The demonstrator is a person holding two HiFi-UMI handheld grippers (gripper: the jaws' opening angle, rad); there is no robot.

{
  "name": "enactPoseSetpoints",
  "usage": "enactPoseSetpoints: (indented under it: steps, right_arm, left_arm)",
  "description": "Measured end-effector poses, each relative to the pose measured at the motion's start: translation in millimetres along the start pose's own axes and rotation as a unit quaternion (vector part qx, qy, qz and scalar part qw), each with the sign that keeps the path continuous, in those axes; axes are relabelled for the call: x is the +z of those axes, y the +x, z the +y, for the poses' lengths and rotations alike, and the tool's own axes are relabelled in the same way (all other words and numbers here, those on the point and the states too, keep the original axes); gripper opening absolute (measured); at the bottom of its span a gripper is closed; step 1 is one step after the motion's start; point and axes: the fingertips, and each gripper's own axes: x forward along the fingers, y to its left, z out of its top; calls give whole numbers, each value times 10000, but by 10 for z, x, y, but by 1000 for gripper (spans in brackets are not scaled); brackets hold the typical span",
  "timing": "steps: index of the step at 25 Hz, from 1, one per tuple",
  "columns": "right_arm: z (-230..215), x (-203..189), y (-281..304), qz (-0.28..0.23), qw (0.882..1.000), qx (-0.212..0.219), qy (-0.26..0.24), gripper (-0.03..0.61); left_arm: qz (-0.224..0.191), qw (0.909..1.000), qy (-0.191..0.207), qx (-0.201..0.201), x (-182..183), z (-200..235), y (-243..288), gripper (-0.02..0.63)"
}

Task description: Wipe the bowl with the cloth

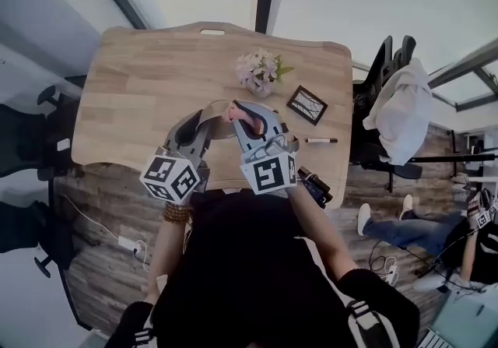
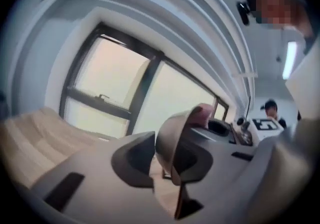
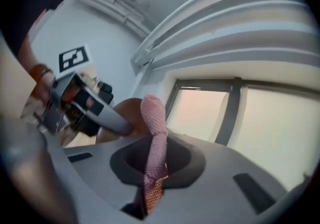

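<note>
Above the wooden table (image 1: pixel 140 82), my left gripper (image 1: pixel 192 127) is shut on the rim of a tan bowl (image 1: pixel 212 114), which it holds tilted on edge. In the left gripper view the bowl (image 2: pixel 172 140) stands between the jaws of that gripper (image 2: pixel 162 163). My right gripper (image 1: pixel 245 117) is shut on a pink cloth (image 1: pixel 233 113), which lies against the bowl's upper edge. In the right gripper view the cloth (image 3: pixel 154 133) sticks up from the right gripper (image 3: pixel 152 163), with the bowl (image 3: pixel 127 113) just behind it and the left gripper's fingers (image 3: pixel 92 107) on the bowl.
On the table's far part stand a vase of flowers (image 1: pixel 261 74), a small picture frame (image 1: pixel 307 103) and a marker (image 1: pixel 320 140). A dark device (image 1: pixel 315 187) lies at the near right edge. A chair draped in white cloth (image 1: pixel 401 109) stands to the right.
</note>
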Motion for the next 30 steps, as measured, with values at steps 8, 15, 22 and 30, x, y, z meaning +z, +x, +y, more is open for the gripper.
enactPoseSetpoints:
  steps: [8,15,22,30]
  right_arm:
    - [146,102,58,191,9874,6,-1569,20]
    - [60,232,71,-355,9983,-206,418,25]
    - [417,-23,136,387,9730,511,-2216,20]
    - [145,349,15,-515,9985,-138,76,25]
  left_arm:
    - [413,9889,1231,728,0,43,24,18]
    - [-1085,9712,-2102,289,59,215,-173,46]
    - [996,9659,2255,788,-243,143,-59,30]
    - [-1075,9806,-1641,-30,152,169,-261,52]
